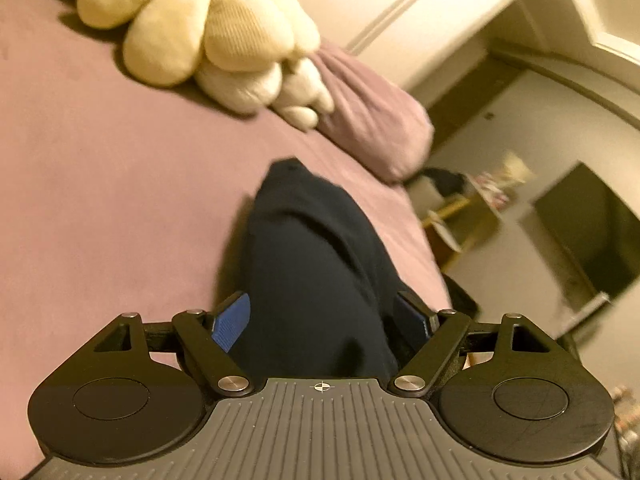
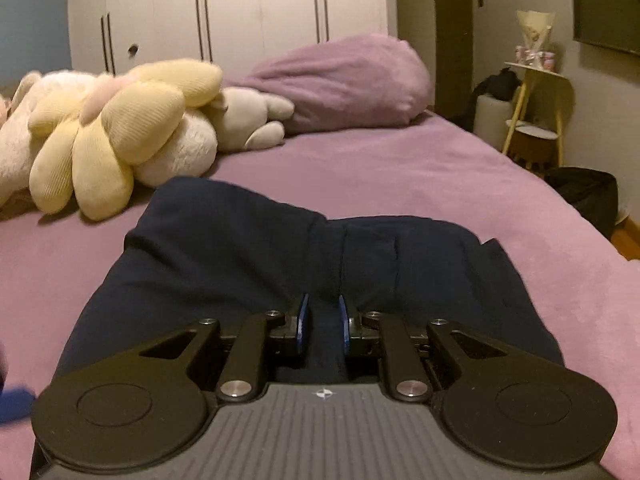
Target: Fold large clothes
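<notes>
**Navy garment bunched on the bed, both claws at it**

Navy garment [image 2: 248, 256] lies on the purple bedspread [image 2: 400, 168], directly ahead of and under both claws. Not flat: rumpled, with a raised hump ahead of the left claw.

Left claw [image 1: 326, 320]: jaws spread wide, a thick roll of the dark cloth lying between them. Whether the blue pads [image 1: 232, 322] press it or merely flank it, cannot tell.

Right claw [image 2: 323, 322]: jaws drawn narrow, clenched on a pinched ridge of the garment.

Progress, as a judgement: early or middle. No neat folded edge shows; the cloth is gathered rather than squared. Smoothing and the real folds look yet to do.

Surroundings: ahead-left of the right claw, a yellow flower cushion [image 2: 116, 136] among pale plush toys [image 2: 248, 120]; farther ahead, a purple pillow [image 2: 348, 80]. The toys sit near the garment's far edge and could crowd a spread-out. Far right, a side table [image 2: 536, 92].
</notes>
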